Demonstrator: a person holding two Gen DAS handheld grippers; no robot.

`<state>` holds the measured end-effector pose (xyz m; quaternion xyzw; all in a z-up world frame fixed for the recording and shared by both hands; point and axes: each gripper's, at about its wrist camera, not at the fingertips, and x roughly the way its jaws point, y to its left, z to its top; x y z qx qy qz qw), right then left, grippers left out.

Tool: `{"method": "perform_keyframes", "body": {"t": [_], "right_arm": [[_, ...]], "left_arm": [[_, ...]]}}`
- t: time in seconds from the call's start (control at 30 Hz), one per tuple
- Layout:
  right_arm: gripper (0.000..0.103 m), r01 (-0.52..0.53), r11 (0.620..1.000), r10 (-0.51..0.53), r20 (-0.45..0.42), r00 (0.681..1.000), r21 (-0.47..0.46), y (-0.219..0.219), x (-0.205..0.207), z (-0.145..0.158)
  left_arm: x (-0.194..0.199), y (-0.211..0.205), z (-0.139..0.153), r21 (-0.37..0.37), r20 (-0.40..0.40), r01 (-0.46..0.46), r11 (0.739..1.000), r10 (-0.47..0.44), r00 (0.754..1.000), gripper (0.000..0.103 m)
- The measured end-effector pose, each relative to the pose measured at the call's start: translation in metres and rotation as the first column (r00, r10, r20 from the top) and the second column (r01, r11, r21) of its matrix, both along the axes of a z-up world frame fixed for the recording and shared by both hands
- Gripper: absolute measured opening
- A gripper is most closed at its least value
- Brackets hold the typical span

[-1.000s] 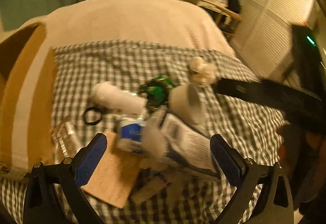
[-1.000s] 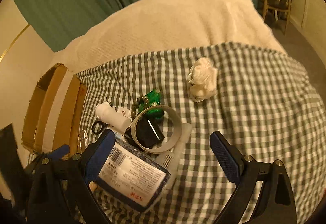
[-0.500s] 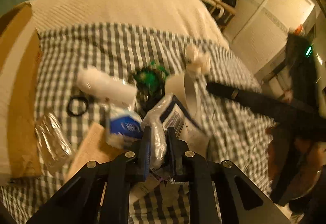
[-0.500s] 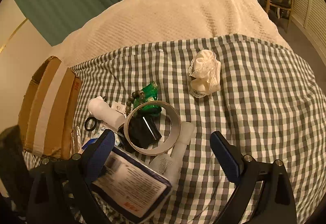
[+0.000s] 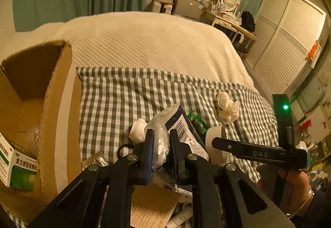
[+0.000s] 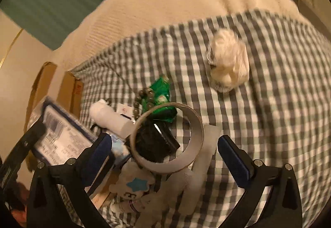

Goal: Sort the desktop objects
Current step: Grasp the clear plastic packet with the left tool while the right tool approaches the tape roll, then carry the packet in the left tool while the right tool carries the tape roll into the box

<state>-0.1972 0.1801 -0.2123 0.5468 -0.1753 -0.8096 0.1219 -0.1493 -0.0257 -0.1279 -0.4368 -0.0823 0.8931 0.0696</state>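
Note:
My left gripper (image 5: 162, 151) is shut on a blue-and-white packet (image 5: 186, 134) in clear plastic and holds it above the checked cloth (image 5: 124, 93), next to the open cardboard box (image 5: 55, 103). The right wrist view shows the same packet (image 6: 62, 136) raised at the left. My right gripper (image 6: 167, 155) hangs low over the pile with its jaws opening. A pale tape ring (image 6: 196, 124) lies between its fingers with a black object (image 6: 153, 145) inside it, and the pads do not touch the ring.
A medicine box (image 5: 18, 168) lies in the cardboard box. On the cloth are a white lace bundle (image 6: 229, 62), a green packet (image 6: 161, 91), beads (image 6: 142, 95), a white roll (image 6: 109, 116), a black hair tie (image 5: 124, 149) and brown paper (image 5: 153, 207).
My left gripper closed on the packet, lifted it off the pile and swung left toward the cardboard box. My right gripper sank closer to the tape ring.

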Motion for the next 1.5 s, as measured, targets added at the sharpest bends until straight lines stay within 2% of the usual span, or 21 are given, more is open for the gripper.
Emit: {"method": "perform_keyframes", "body": {"t": [0.2, 0.3, 0.6, 0.8, 1.03, 1.1, 1.27, 1.4, 1.47, 1.5], "right_arm": [[0.102, 0.021, 0.999, -0.018, 0.093, 0.995, -0.029, -0.003, -0.011, -0.026], [0.086, 0.002, 1.0, 0.0, 0.067, 0.998, -0.027, -0.007, -0.01, -0.021], [0.086, -0.037, 0.999, 0.038, 0.027, 0.999, -0.014, -0.014, 0.005, 0.008], [0.086, -0.026, 0.999, 0.025, -0.016, 1.0, -0.024, -0.012, 0.025, 0.051], [0.086, -0.059, 0.998, 0.058, -0.09, 0.994, -0.003, -0.028, 0.062, 0.116], [0.086, -0.075, 0.997, 0.076, -0.109, 0.991, 0.016, -0.037, 0.071, 0.135], [0.086, -0.104, 0.994, 0.109, -0.185, 0.977, 0.035, -0.075, 0.084, 0.195], [0.086, -0.127, 0.992, 0.122, -0.257, 0.959, -0.003, -0.114, 0.097, 0.242], [0.086, -0.131, 0.991, 0.122, -0.292, 0.948, -0.011, -0.132, 0.101, 0.264], [0.086, -0.133, 0.991, 0.12, -0.315, 0.942, -0.021, -0.143, 0.101, 0.273]], "left_arm": [[-0.002, 0.001, -0.014, 0.015, 0.047, 0.01, 1.0, -0.011, 0.999, 0.015], [0.0, 0.001, -0.012, 0.01, 0.051, 0.017, 1.0, -0.017, 0.999, 0.015], [0.013, 0.003, 0.012, 0.005, 0.01, 0.016, 1.0, -0.016, 1.0, 0.015], [0.029, 0.002, 0.041, 0.02, -0.036, -0.001, 1.0, 0.002, 0.999, 0.015], [0.057, -0.009, 0.089, -0.014, -0.127, -0.025, 1.0, 0.023, 0.992, 0.015], [0.065, -0.019, 0.103, -0.035, -0.142, -0.039, 0.999, 0.034, 0.989, 0.015], [0.081, -0.068, 0.144, -0.027, -0.147, -0.128, 0.991, 0.122, 0.982, 0.015], [0.091, -0.115, 0.186, 0.039, -0.138, -0.225, 0.974, 0.228, 0.964, 0.015], [0.09, -0.13, 0.204, 0.026, -0.15, -0.264, 0.964, 0.265, 0.953, 0.015], [0.086, -0.136, 0.211, -0.008, -0.156, -0.281, 0.96, 0.276, 0.948, 0.015]]}}
